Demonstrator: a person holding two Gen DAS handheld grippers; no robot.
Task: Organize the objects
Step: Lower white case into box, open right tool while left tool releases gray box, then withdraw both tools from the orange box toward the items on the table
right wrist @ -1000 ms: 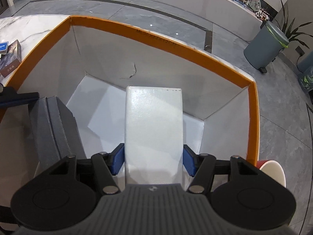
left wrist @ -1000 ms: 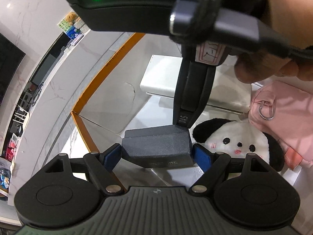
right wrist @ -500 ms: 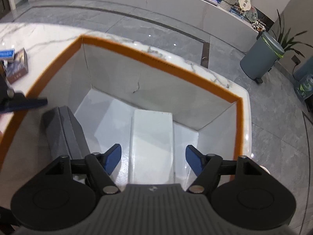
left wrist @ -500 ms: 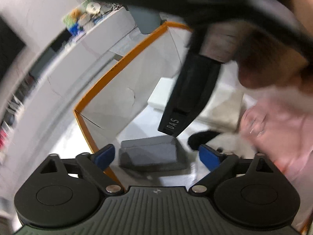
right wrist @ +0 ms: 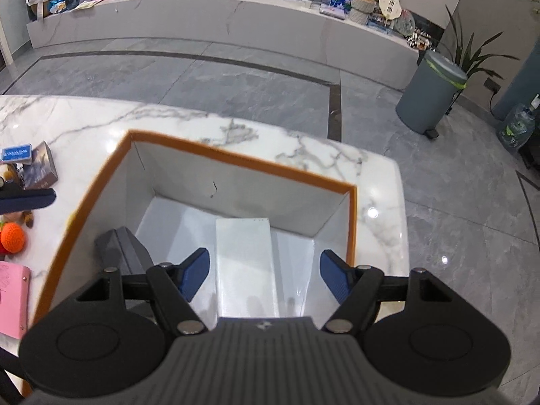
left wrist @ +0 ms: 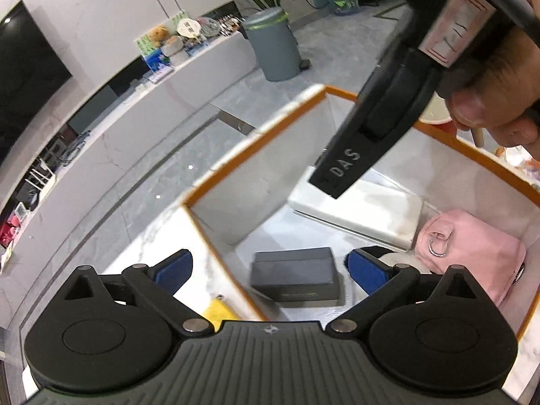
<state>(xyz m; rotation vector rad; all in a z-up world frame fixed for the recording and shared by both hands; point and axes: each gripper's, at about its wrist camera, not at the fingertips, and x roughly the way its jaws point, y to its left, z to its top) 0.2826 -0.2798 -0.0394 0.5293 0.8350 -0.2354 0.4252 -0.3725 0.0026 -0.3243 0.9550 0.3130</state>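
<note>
Hovering above the orange-rimmed box (right wrist: pixel 243 163), both tools are empty. The left gripper (left wrist: pixel 270 266) is showing its jaws spread wide, having just been opening, with nothing between the pads; the dark grey case (left wrist: pixel 294 278) is lying below them on the box floor, against the box's near-left wall. The right gripper (right wrist: pixel 263 275) is also holding its jaws apart, these too having just been opening, and the white flat box (right wrist: pixel 244 263) is resting on the box floor beneath them, toward the far wall. A pink pouch (left wrist: pixel 472 253) and a black-and-white plush toy, mostly hidden by the left jaw, are sitting inside the box beside the grey case.

Several things are waiting on the counter (right wrist: pixel 84 118) outside the box's left wall: an orange knitted ball (right wrist: pixel 11 238), a pink notebook (right wrist: pixel 13 300) and small card boxes (right wrist: pixel 38 165).

Risks, as I judge them: the two tools are working close together over the box, so a sideways swing toward the counter items could be knocking one against the other. A low pass could be catching the box rim and shifting it. The box is filling, so a further item could be landing on the plush toy or pouch and settling crooked.
</note>
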